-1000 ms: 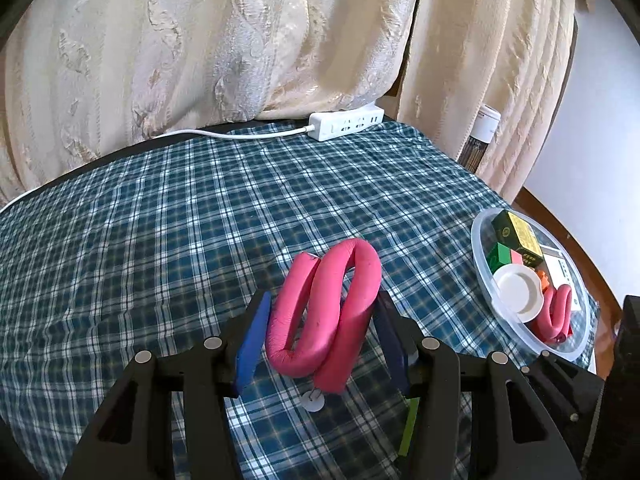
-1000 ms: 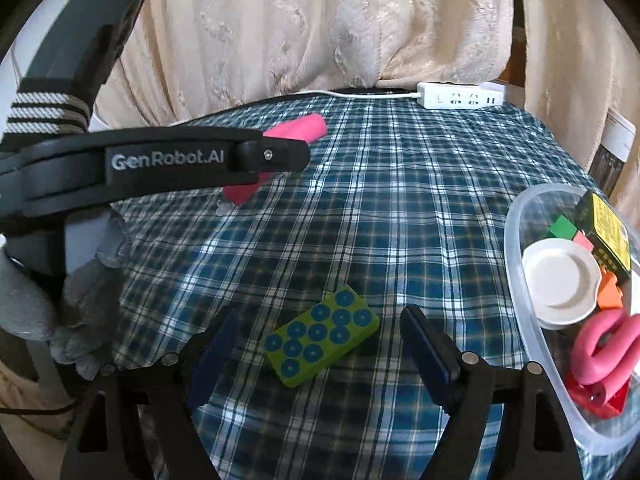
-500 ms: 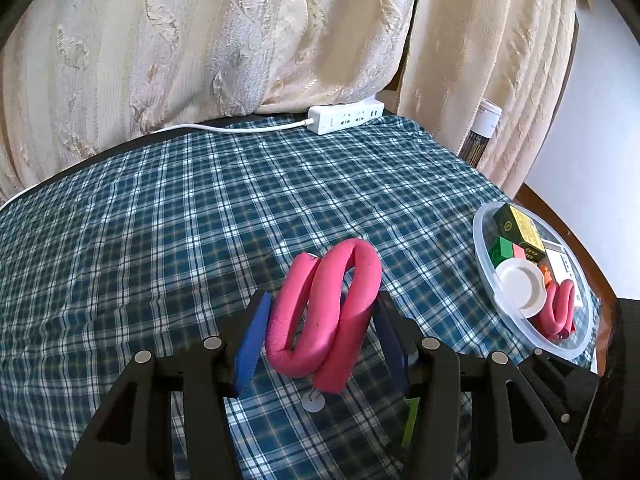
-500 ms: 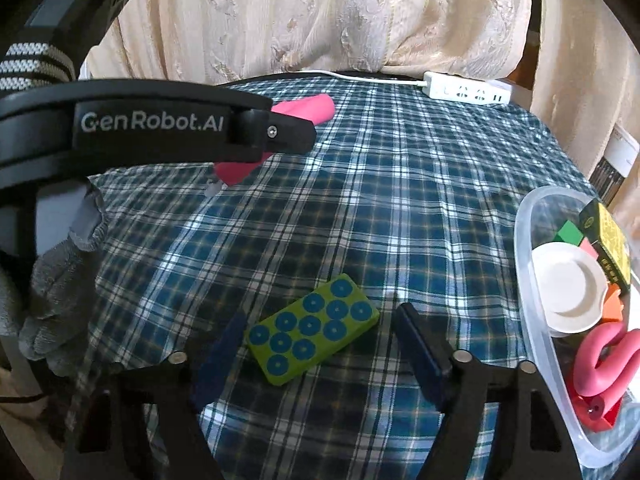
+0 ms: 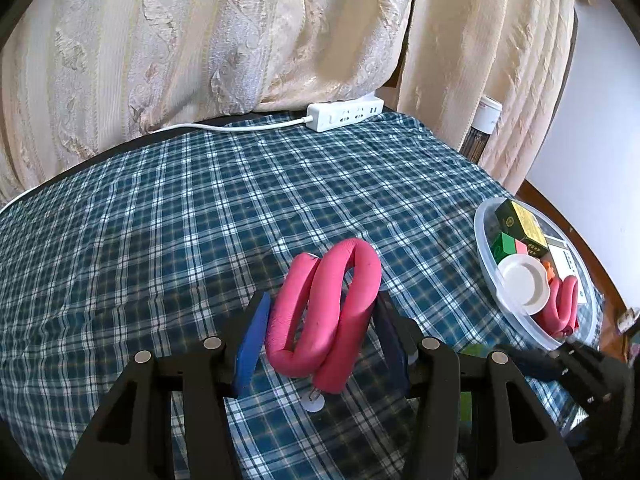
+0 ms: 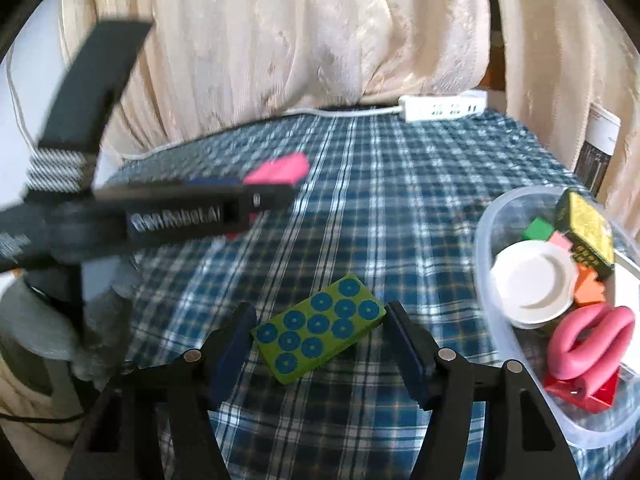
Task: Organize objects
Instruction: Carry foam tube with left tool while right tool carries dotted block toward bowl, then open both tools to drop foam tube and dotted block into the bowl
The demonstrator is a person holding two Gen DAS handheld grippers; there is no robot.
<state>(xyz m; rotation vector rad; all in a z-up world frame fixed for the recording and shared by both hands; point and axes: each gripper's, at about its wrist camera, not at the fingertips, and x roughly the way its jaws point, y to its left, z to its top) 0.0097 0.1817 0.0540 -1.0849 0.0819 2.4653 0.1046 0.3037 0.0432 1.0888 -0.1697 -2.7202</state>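
A pink bendy foam roller [image 5: 324,312], twisted into loops, stands between the blue pads of my left gripper [image 5: 320,324], which is shut on it just over the checked cloth. The same roller [image 6: 280,168] pokes out past the left gripper's black body [image 6: 176,220] in the right wrist view, blurred. A green block with blue dots [image 6: 320,328] lies slantwise between the fingers of my right gripper [image 6: 318,334]. Its jaws are closing, and both pads touch the block's ends.
A clear plastic tub [image 6: 486,236] [image 5: 482,236] at the right holds a white lid [image 6: 532,284], a dark green and yellow box [image 6: 588,228], small coloured blocks and another pink roller [image 6: 588,340]. A white power strip [image 5: 344,114] lies at the far edge by the curtain. A gloved hand [image 6: 36,320] is at the left.
The right gripper's jaws have narrowed from wide apart until they touch the green block, and its view has shifted slightly. The left gripper and its pink roller have not moved.
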